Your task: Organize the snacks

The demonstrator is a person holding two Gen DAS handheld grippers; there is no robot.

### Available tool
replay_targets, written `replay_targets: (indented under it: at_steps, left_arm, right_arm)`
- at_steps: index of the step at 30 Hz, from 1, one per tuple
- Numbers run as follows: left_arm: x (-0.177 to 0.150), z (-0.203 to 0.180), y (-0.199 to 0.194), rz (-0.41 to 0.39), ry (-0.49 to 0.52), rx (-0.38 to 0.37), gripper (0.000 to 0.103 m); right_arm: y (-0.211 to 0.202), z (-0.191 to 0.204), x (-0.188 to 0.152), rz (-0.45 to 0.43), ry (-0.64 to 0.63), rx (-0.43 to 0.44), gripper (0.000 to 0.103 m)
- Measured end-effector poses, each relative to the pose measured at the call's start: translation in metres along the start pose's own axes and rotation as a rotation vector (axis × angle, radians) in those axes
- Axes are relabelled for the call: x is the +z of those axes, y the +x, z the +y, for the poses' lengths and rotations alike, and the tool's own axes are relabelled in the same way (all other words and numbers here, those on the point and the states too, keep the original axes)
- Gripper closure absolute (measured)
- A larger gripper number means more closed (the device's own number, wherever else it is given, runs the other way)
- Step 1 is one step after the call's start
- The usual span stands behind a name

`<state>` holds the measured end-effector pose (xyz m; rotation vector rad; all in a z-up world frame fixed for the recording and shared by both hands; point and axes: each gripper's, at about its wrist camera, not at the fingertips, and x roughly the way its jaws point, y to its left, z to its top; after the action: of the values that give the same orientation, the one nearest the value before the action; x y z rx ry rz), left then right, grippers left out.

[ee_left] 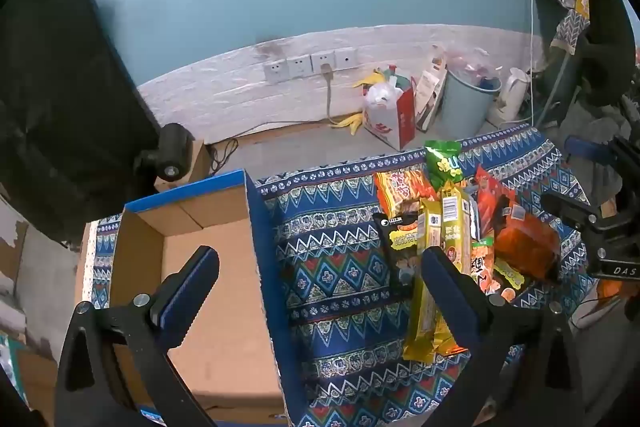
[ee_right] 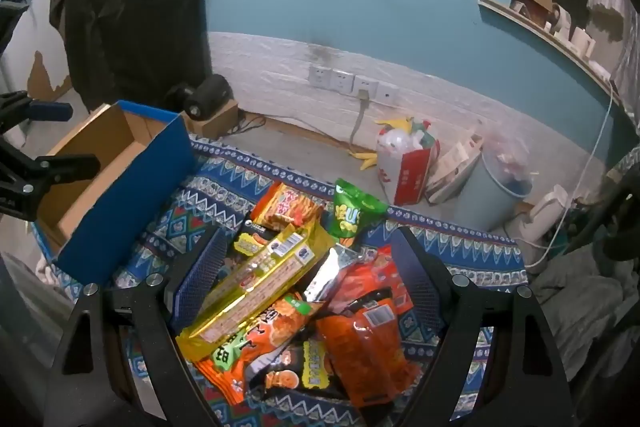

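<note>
A pile of snack packets lies on a blue patterned cloth (ee_left: pixel 336 267). It holds long yellow packets (ee_left: pixel 440 247) (ee_right: pixel 256 283), orange bags (ee_left: pixel 524 243) (ee_right: pixel 360 331), a green bag (ee_left: pixel 442 163) (ee_right: pixel 352 211) and a black packet (ee_left: pixel 396 251). An open cardboard box with blue outer sides (ee_left: pixel 208 291) (ee_right: pixel 120 187) stands left of the pile. My left gripper (ee_left: pixel 320 275) is open, straddling the box's right wall with nothing held. My right gripper (ee_right: pixel 316 271) is open above the pile, its fingers either side of the packets without pressing them.
Beyond the cloth on the floor are a red and white bag of rubbish (ee_left: pixel 390 111), a pale blue bin (ee_left: pixel 468 103) and a white kettle (ee_left: pixel 510 95). Wall sockets (ee_left: pixel 310 65) with a cable sit behind. A dark garment (ee_left: pixel 60 87) hangs at left.
</note>
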<state>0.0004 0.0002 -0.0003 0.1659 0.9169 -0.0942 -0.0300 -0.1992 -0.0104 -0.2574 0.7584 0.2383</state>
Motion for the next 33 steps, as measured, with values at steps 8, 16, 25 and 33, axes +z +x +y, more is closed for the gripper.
replay_targets:
  at_steps: [8,16,25,33]
  left_arm:
    - [-0.003,-0.005,-0.001,0.001,0.001,-0.003,0.001]
    - [-0.007,-0.007,0.003,0.021,0.009,-0.035,0.001]
    - [-0.005,-0.006,0.003,0.025,-0.005,-0.046,0.001]
    - [-0.006,-0.008,0.003,0.025,-0.002,-0.051,0.001]
  right_arm:
    - [0.001,0.004,0.000,0.005,0.000,-0.010,0.020]
    - [0.002,0.006,0.000,0.010,-0.006,-0.011,0.020]
    - [0.002,0.008,-0.004,0.017,-0.022,-0.005,0.020]
    - [0.003,0.010,-0.003,0.022,-0.027,0.015,0.020]
